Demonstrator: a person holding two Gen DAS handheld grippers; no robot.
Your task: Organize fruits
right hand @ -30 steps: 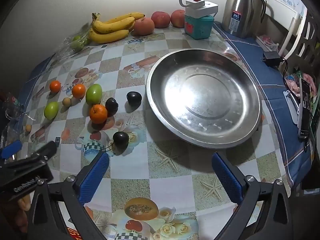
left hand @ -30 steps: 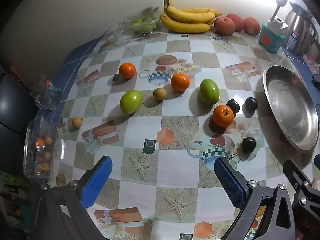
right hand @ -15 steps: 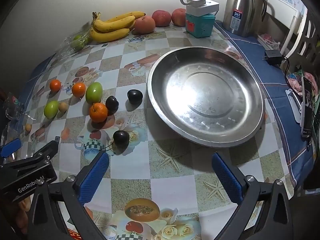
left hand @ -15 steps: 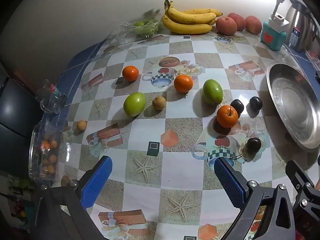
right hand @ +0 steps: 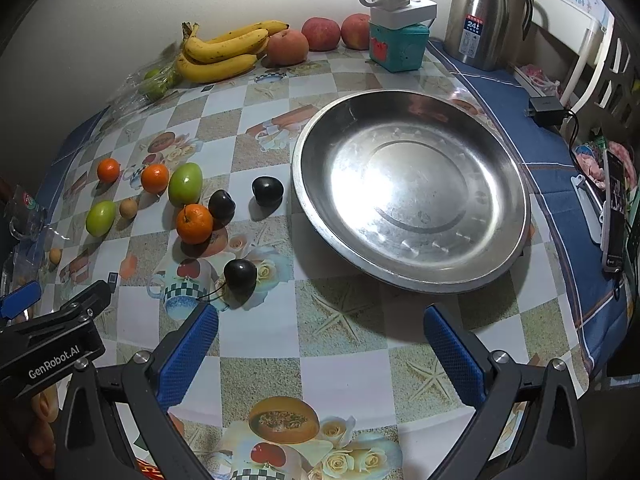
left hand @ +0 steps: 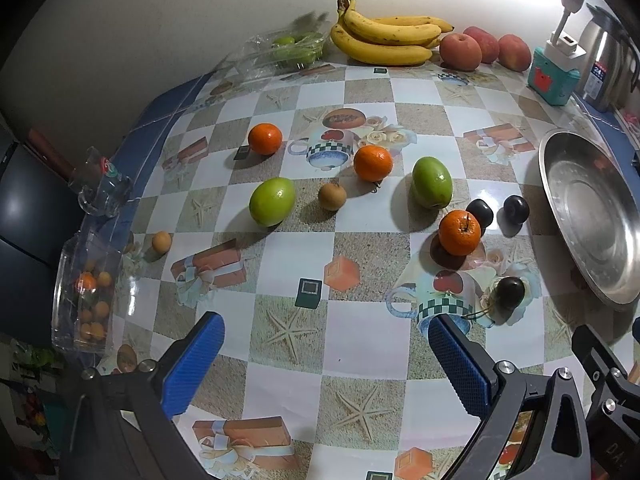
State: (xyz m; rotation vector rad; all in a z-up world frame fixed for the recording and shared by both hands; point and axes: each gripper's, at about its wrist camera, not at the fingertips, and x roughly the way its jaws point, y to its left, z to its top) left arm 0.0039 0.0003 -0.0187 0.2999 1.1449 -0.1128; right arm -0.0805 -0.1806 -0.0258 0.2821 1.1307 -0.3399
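I have my left tool (left hand: 324, 356) hanging over the worktop (left hand: 360, 344) with its blue pads spread wide and nothing between them. From that camera, at nine o'clock a clear plastic box (left hand: 86, 292) of small orange fruit sits at the worktop's edge, with one small yellow fruit (left hand: 161, 241) loose just beside it. Toward eleven o'clock lie a green fruit (left hand: 272, 201), a small brown fruit (left hand: 332, 197) and an orange (left hand: 265, 139). At twelve o'clock a second orange (left hand: 373, 163) sits near another green fruit (left hand: 432, 182), and far behind them the bananas (left hand: 386, 38) and peaches (left hand: 460, 51) line the wall. At two o'clock a third orange (left hand: 459, 232) touches a dark plum (left hand: 479, 212), with a second plum (left hand: 516, 209) just beside it and a third, stemmed plum (left hand: 509, 291) nearer my tool.

My right tool (right hand: 320, 344) is likewise spread, gripping nothing. From its camera the stemmed plum (right hand: 240, 274) sits at eleven o'clock, just beyond the left pad. The steel dish (right hand: 316, 136) lies at one o'clock, with no fruit in it. A steel flask (right hand: 480, 16) stands behind it at the back.
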